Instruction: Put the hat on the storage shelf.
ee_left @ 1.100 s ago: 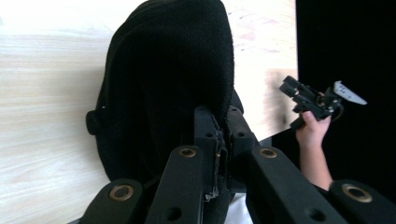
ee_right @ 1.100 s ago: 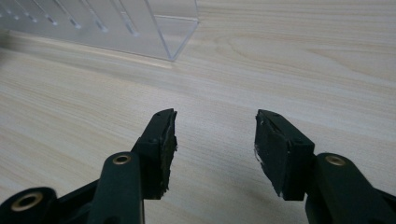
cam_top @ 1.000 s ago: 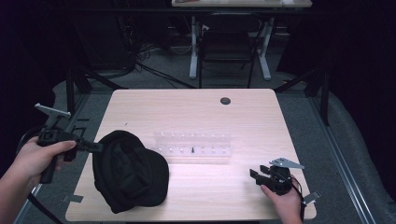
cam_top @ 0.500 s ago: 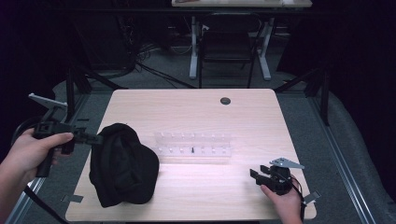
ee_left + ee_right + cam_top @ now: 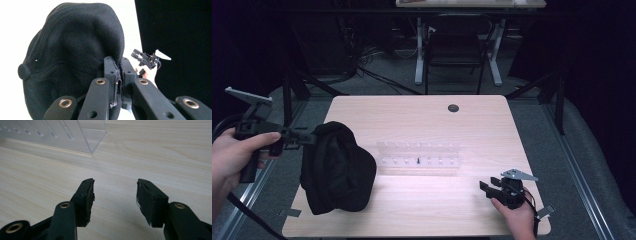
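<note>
Left gripper (image 5: 307, 138) held a black cap (image 5: 337, 167).
Its jaws clamped the cap's edge; right gripper (image 5: 115, 195) rested with jaws apart.

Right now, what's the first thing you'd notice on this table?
The big black cap grabs the eye first: the left gripper pinches its edge at the table's left side, so it hangs tilted. Next is the clear plastic rack in the middle of the wooden table. The right gripper waits open near the front right corner, holding nothing.
</note>
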`<control>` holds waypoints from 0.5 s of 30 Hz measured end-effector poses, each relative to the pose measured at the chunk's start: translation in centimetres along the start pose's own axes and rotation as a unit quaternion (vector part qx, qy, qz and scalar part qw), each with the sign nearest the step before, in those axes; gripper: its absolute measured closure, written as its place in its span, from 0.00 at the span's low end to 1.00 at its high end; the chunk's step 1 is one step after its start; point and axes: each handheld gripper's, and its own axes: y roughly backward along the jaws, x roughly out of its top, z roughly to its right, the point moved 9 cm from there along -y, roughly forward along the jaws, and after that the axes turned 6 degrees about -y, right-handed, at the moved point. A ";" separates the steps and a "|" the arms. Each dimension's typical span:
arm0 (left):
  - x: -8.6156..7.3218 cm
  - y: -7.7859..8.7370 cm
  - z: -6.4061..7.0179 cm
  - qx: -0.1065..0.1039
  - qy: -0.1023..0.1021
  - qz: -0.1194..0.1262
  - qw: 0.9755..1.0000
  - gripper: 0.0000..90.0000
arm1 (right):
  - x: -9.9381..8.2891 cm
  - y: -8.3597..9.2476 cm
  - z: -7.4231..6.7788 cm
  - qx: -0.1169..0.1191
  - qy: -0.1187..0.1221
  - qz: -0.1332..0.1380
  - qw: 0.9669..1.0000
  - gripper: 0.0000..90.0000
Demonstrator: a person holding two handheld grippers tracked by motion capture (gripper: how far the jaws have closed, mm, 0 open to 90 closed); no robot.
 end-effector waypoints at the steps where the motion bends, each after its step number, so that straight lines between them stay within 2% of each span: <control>1: 0.2 0.1 0.3 -0.001 -0.001 0.004 1.000 0.96 | 0.0 0.0 0.0 0.000 0.000 0.000 1.000 0.53; 9: 1.3 0.4 1.9 -0.012 -0.016 0.013 1.000 0.96 | 0.0 0.0 0.0 -0.001 -0.001 0.001 1.000 0.53; 15: 2.0 0.5 2.6 -0.015 -0.018 0.020 1.000 0.96 | 0.0 0.0 0.0 0.001 -0.002 0.002 1.000 0.53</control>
